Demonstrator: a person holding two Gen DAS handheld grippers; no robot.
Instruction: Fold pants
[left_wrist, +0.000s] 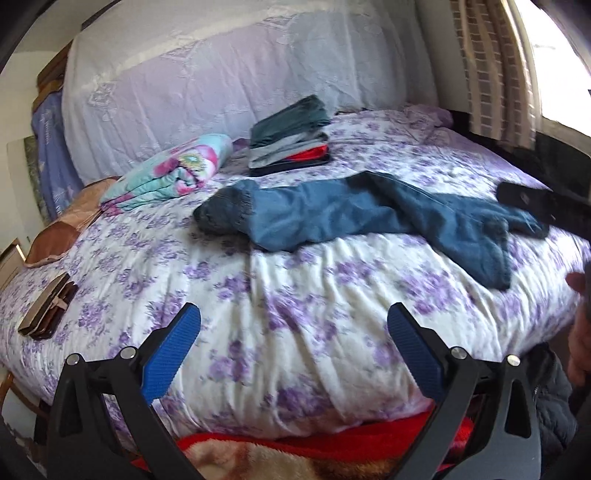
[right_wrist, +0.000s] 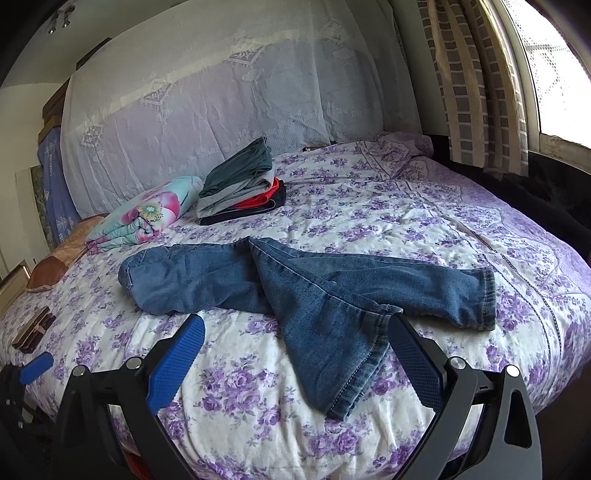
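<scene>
Far left of the bed (right_wrist: 369, 206): a small brown wallet-like item (right_wrist: 31, 330) near the edge; beyond it a floral folded blanket (right_wrist: 147, 214), then a stack of folded clothes (right_wrist: 240, 184) against the draped headboard.

Centre: the jeans (right_wrist: 295, 288) lie unfolded on the purple-flowered cover; waistband to the left, the two legs splayed apart in a V toward the right; the near leg runs down toward the bed's front edge, the far leg ends at a cuff on the right.

Risks, as judgement: the legs are crossed at the crotch and not aligned; if one leg is drawn over the other without squaring the seams, the fold would come out skewed; the quilted cover is soft and rumpled, so a low pinch may catch cover with denim and drag it; the near leg hem lies close to the edge and could slide off if tugged forward.

Fingers: left gripper (left_wrist: 293, 321) spread wide, nothing between the blue pads, hovering over bare cover well short of the jeans; right gripper (right_wrist: 295, 334) likewise spread wide and empty; its right-hand pad sits just beside the near leg's hem corner; contact cannot be told.
</scene>
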